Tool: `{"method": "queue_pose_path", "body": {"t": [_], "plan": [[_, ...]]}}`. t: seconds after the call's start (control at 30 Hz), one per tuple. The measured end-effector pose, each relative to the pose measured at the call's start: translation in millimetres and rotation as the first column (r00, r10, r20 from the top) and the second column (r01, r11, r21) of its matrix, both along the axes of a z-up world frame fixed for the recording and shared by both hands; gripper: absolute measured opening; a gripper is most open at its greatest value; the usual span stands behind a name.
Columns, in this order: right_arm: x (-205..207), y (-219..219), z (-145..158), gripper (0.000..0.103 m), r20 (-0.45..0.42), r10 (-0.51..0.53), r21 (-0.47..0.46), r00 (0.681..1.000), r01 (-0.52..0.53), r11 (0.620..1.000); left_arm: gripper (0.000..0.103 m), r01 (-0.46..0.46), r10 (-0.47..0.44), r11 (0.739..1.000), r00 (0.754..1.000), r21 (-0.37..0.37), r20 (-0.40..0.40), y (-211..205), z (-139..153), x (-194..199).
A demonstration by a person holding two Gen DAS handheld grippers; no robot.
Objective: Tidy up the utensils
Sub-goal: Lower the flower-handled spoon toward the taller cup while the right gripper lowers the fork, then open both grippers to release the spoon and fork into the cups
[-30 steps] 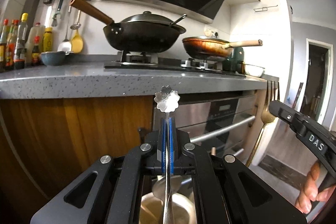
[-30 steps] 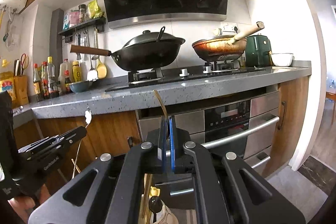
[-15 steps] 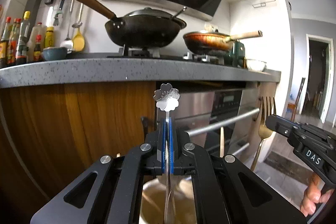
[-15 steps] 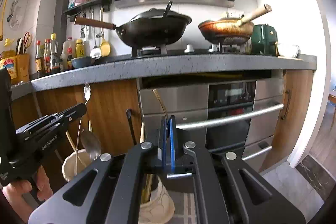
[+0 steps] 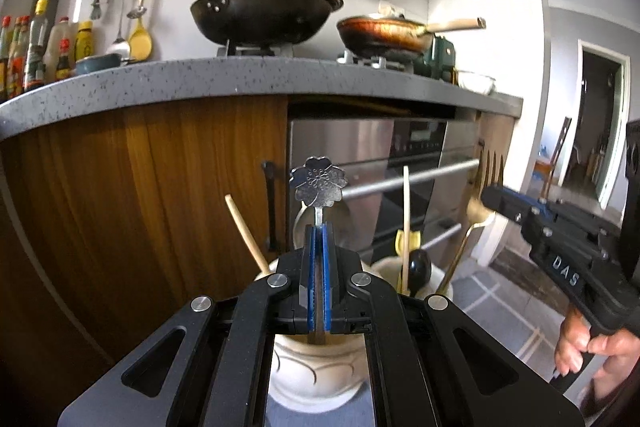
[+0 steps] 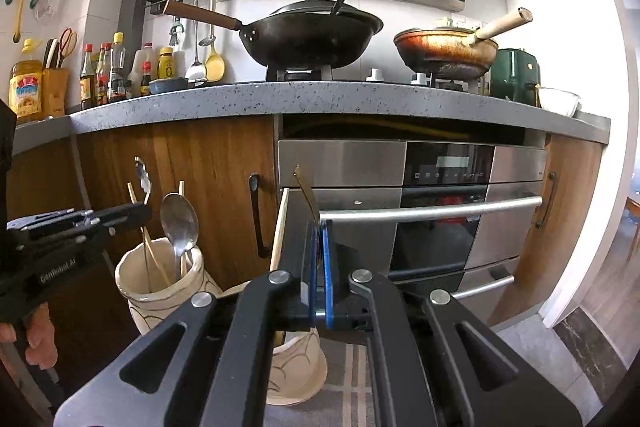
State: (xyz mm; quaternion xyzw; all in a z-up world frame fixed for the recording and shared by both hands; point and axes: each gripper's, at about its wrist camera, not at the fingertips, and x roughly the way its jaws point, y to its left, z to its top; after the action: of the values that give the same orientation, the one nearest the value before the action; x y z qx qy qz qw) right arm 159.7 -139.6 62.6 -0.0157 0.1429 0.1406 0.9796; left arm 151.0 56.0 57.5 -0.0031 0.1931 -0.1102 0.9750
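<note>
Left gripper: jaws pressed together on the thin handle of a silver spoon whose flower-shaped end stands upright above the blue pads.
Silver spoon, lower part: runs down into the left cream holder, directly under the gripper; the right wrist view shows the stem entering that holder.
Right gripper: jaws clamped on a gold fork, tines up; in its own view only the fork's thin gold edge shows above the pads.
Gold fork, lower part: slants down into the right cream holder.
Left cream holder, contents: a large silver spoon with its bowl up, wooden chopsticks leaning out, and the held flower-ended spoon.
Right cream holder, contents: a pale wooden chopstick standing upright, a black rounded utensil end, something yellow behind it, and the held fork.
Holders, place: side by side but apart, on a checked grey mat low in front of the wooden cabinet doors; what lies under the mat cannot be told.
Tabletop: grey speckled, above the holders; it carries a black wok and a copper-coloured pan on the hob, and bottles at its left end.
Hands: fingers wrap each gripper's handle, the right hand and the left hand.
</note>
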Motion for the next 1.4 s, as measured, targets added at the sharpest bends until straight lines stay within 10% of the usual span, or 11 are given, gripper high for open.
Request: {"method": "queue_pose_path", "body": {"t": [1.07, 1.4], "plan": [[7, -4, -1, 0.012, -0.008, -0.037, 0.049, 0.999, 0.038, 0.998, 0.004, -0.014, 0.019, 0.998, 0.995, 0.058, -0.098, -3, -23, 9], [1, -8, 4, 0.038, -0.004, -0.032, 0.060, 0.999, 0.032, 0.998, 0.040, -0.056, 0.059, 0.995, 0.998, 0.087, -0.024, -6, -8, -4]]}}
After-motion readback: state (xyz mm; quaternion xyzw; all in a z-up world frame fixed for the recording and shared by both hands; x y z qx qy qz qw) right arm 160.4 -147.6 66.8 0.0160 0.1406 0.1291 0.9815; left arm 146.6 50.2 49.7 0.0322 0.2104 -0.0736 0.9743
